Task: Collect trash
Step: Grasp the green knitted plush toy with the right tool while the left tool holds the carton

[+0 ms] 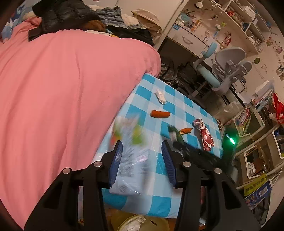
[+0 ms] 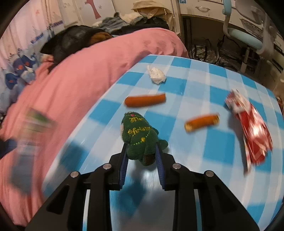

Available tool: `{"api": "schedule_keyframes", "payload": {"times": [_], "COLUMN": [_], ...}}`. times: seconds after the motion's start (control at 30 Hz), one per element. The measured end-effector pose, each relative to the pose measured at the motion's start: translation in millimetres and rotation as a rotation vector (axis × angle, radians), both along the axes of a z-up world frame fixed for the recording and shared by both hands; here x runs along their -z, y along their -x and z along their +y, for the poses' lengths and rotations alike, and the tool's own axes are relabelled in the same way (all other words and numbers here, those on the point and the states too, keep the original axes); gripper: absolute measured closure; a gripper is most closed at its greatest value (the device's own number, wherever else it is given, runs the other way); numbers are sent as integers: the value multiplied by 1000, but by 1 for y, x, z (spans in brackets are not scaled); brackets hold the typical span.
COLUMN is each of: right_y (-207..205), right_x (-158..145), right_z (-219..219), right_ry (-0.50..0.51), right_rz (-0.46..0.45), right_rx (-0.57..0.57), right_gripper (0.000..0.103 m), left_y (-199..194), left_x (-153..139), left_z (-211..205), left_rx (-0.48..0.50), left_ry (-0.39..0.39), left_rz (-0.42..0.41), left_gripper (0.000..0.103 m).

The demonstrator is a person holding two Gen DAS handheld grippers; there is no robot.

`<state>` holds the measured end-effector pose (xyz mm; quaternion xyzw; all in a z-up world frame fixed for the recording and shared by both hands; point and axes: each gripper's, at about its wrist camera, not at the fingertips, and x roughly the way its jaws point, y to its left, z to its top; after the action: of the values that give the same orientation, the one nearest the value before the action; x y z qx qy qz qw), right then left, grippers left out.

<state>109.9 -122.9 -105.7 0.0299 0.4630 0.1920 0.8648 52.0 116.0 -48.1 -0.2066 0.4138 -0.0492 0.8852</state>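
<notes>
My left gripper (image 1: 142, 151) is open, and a blurred clear plastic wrapper (image 1: 130, 156) with green and orange print sits between its fingers, not pinched. My right gripper (image 2: 142, 156) is shut on a green plush Christmas tree (image 2: 140, 136) just above the blue checked tablecloth (image 2: 213, 145). On the cloth lie a crumpled white tissue (image 2: 156, 74), a sausage (image 2: 144, 100), an orange peel-like piece (image 2: 201, 122) and a red-and-white wrapper (image 2: 252, 131). The same items show in the left wrist view: tissue (image 1: 160, 96), sausage (image 1: 159, 113), red wrapper (image 1: 205, 136).
A pink duvet (image 1: 62, 88) lies along the table's left edge with dark clothes (image 1: 62, 14) piled behind. A yellow-green bin (image 1: 138, 222) with white paper sits below the table's near edge. A desk chair (image 1: 227, 71) and cluttered shelves (image 1: 257, 142) stand to the right.
</notes>
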Motion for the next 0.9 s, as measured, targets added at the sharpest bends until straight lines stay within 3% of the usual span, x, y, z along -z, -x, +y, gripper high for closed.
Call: {"api": "schedule_keyframes", "payload": {"times": [0.17,0.4,0.53,0.67,0.83,0.9], "right_y": [59,104,114,117,125,134], "right_x": [-8,-23,-22,-19,-19,-17], "right_z": [-23,-39,-41,-46,-47,-45], "right_ry": [-76,-121,-118,-121,-140,-148], "right_rz": [30,10,2,6,9,21], "right_rx": [-3,21,22,22,-2,-22], "right_gripper": [73,73,73,73,73,73], "left_y": [7,15,7,-10,-27,-34], "left_x": [-1,25,46,65,76,84], "left_z": [-15,-23,-22,-22,-42,-47], "left_rx": [50,70,45,41,45,54], "left_ry": [-25,-73,-137,-67,-168,-165], "left_rz": [-6,75,131,185,203,224], "left_gripper": [73,72,45,42,38,39]}}
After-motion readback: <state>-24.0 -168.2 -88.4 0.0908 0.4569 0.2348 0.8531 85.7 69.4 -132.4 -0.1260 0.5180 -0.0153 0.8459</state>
